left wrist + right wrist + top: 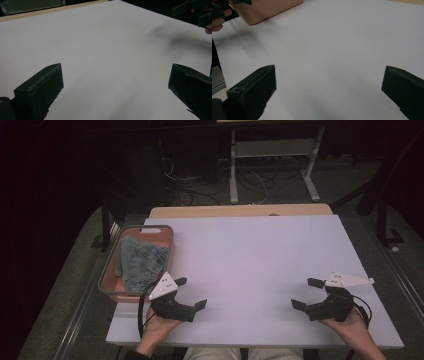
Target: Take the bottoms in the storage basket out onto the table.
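Jaws on both tools spread wide, nothing between them: two black two-jaw grippers, left gripper (191, 294) and right gripper (303, 293), one per hand, low over the white rectangular tabletop (250, 250) near its front edge, pointing inward at each other, well apart. One salmon plastic basket (166, 234) at the table's left edge, just beside the left gripper, holding one crumpled blue-grey cloth (137, 260). Bare board between grippers. Cables and metal frame legs on the floor beyond.
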### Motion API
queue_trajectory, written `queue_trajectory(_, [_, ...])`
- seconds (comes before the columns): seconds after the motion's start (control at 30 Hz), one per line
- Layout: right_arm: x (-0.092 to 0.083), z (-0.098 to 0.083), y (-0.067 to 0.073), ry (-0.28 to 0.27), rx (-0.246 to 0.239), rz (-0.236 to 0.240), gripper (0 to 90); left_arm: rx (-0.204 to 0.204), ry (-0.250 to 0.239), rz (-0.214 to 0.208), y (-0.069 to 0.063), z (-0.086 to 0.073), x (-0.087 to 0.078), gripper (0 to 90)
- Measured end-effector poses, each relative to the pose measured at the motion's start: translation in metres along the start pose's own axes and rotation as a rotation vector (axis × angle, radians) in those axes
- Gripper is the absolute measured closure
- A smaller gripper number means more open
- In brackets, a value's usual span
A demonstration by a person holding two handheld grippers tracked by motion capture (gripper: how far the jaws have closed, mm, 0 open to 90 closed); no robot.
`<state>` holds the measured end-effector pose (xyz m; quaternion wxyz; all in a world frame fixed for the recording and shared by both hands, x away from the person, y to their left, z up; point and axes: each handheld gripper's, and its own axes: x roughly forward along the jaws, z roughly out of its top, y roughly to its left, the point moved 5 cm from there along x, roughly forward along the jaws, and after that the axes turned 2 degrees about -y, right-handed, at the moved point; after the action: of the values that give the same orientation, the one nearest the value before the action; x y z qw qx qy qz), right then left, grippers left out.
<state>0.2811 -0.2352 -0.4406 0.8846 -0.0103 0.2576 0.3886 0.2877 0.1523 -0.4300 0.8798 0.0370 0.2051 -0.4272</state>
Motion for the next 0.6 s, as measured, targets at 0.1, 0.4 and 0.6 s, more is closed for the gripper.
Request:
queue_trajectory(0.1, [0.0, -0.0003, 0.0008, 0.004, -0.001, 0.001, 0.0, -0.003, -0.001, 0.0, 0.0001, 0.0, -0.0002, 0.0])
queue_trajectory(0.4, [-0.0028, 0.0001, 0.0015, -0.002, -0.007, 0.001, 0.0, -0.003, 0.001, 0.002, -0.0007, 0.0, -0.0007, 0.0])
queue_trajectory(0.6, [-0.002, -0.0004, 0.0024, 0.005, -0.013, 0.009, 0.0, 0.003, 0.01, 0.008, -0.0022, 0.0005, -0.0019, 0.0])
